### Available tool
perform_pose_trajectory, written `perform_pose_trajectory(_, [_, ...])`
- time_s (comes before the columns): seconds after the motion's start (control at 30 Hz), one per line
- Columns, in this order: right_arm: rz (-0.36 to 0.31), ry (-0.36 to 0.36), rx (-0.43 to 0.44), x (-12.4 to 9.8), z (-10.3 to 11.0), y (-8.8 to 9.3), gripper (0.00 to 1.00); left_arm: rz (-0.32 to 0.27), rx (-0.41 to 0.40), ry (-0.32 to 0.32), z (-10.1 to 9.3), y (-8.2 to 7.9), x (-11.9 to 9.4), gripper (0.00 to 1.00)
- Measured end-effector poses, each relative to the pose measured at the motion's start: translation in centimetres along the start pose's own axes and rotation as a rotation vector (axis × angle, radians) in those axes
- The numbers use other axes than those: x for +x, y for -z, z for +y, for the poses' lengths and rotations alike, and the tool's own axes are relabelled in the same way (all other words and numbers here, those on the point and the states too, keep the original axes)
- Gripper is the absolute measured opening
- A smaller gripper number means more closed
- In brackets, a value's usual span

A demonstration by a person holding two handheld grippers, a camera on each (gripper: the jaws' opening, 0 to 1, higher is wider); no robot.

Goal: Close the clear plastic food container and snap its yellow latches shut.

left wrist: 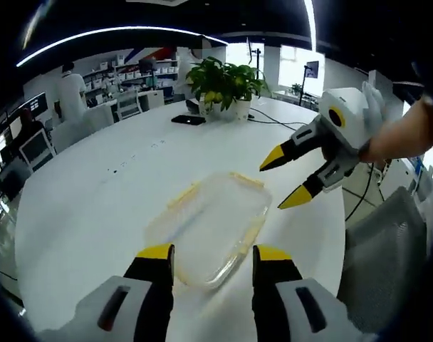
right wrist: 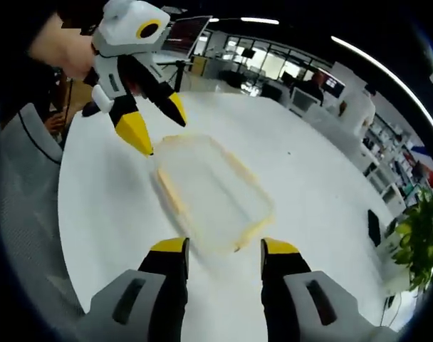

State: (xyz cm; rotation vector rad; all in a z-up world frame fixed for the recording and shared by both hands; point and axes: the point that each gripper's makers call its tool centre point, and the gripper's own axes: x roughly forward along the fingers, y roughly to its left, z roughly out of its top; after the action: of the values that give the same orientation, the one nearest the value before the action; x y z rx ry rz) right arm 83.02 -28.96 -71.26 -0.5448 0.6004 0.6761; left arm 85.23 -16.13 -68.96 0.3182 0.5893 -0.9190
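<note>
Container (left wrist: pixel 206 231), clear plastic with yellow latches (left wrist: pixel 182 195) along its edges, lies flat on the white table (left wrist: pixel 95 206), just ahead of the left claw (left wrist: pixel 206 260), whose jaws stand apart with nothing between them. The right claw (left wrist: pixel 288 178) hovers past the container's far right corner, jaws spread and empty. From the right claw's (right wrist: pixel 223 256) side, the container (right wrist: pixel 213 192) sits just ahead, with the left claw (right wrist: pixel 159 125) above its far corner. A potted plant (left wrist: pixel 223 85) stands well beyond.

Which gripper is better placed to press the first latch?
Probably left: the left gripper is open, close over the clear container, straddling its near end. The right gripper hangs open at the far side.
</note>
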Motion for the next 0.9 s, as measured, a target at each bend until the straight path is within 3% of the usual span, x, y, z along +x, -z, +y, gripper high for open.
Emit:
perform_pose_trajectory(0.2, [0.010, -0.002, 0.018, 0.5, 0.3, 0.5, 0.38, -0.009, -0.024, -0.047, 0.7, 1.7, -0.4, 0.37])
perform_pose_trajectory(0.47, [0.031, -0.012, 0.029, 1.4, 0.4, 1.3, 0.37, 0.014, -0.033, -0.074, 1.2, 4.2, 0.7, 0.35])
perform_pose_trajectory(0.9, [0.057, -0.030, 0.030, 3.1, 0.3, 2.0, 0.38, 0.041, -0.053, -0.084, 1.6, 5.2, 2.4, 0.34])
